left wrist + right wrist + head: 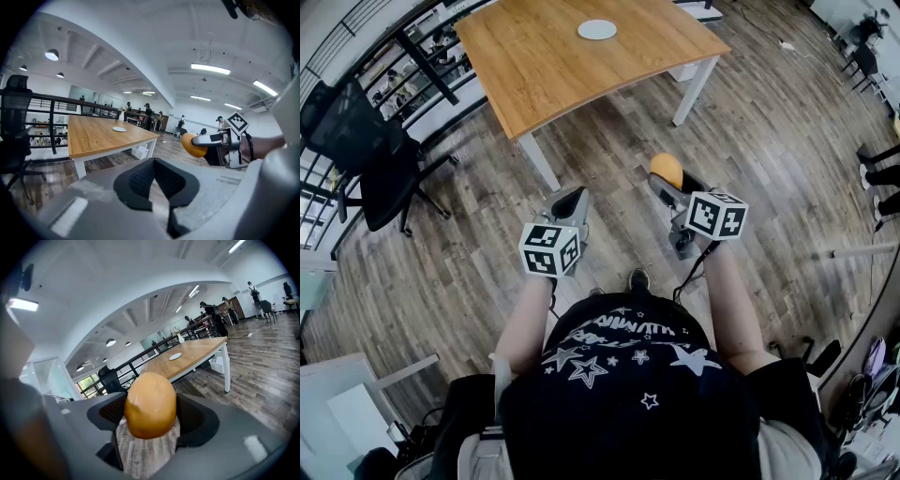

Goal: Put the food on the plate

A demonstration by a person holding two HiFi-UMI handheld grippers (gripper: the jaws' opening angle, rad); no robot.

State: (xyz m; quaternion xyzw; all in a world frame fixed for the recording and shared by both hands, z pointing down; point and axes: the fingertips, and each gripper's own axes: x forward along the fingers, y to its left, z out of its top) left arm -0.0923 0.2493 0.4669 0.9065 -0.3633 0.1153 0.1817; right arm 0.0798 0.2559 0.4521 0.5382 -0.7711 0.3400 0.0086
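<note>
My right tongs (668,184) grip a smooth, rounded orange-yellow piece of food (665,170). In the right gripper view the two dark ribbed pads (192,414) press on either side of the food (150,404), which bulges up above them and fills the gap. I hold it in the air over the grey-brown wood-plank floor (769,122), well short of the bench.

My left tongs (571,200) are closed and empty. In the left gripper view their black pads (142,177) meet at the tips, with only floor showing behind them. That view also shows the right tongs (206,139) off to the side, with the food (191,145) sticking out at their front end. The two tongs are level with each other and apart, and both tilt a little downward.

The flat, round white plate (597,29) lies on the far part of the light wooden bench with white legs (544,70), well apart from the food, and it has nothing on it. A black mesh office chair (356,141) stands on the floor beside the bench, next to a dark railing.
</note>
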